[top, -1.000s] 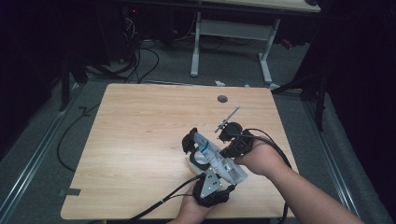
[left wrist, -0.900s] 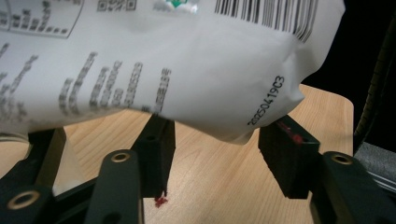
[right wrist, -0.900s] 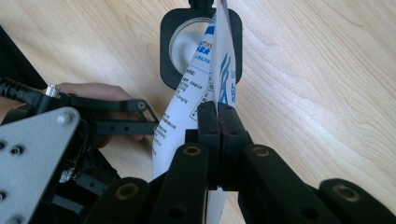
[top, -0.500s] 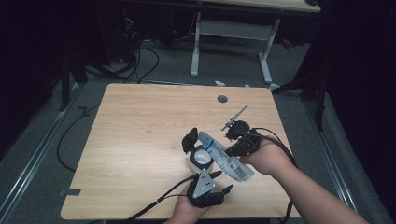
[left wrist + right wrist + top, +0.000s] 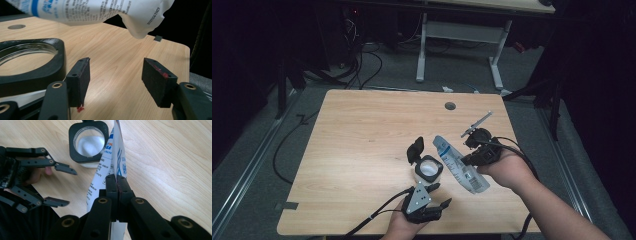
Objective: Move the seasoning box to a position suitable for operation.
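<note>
1. I read the step in hand as pouring: my right gripper point(image 5: 476, 150) had its jaws clamped on a white plastic refill pouch with blue print point(image 5: 459, 162), held tilted in the air just beside the clear round jar with a square black collar point(image 5: 428, 169).
2. That jar stood open on the pale wooden tabletop point(image 5: 362, 135), its black hinged lid point(image 5: 414, 149) flipped up on the side of the jar away from me.
3. My left gripper point(image 5: 436, 194) sat just on my side of the jar; its jaws had just been opening and stood apart with nothing between them, apparently having let go of the jar.
4. A thin grey metal tool point(image 5: 477, 122) lay beyond the pouch, well apart from the jar.
5. Judging the next move: I would need to bring the pouch's upper end over the jar's mouth and tip it, perhaps steadying the jar with the free gripper so it could not slide.
6. The right gripper view showed the jar's mouth point(image 5: 89, 141) from above, with a white layer inside, and the pouch pinched edge-on.
7. The left gripper view instead showed the pouch's printed date code point(image 5: 152, 15) and the jar's collar point(image 5: 32, 62) from the side, plus red smears on the pads point(image 5: 160, 82).
</note>
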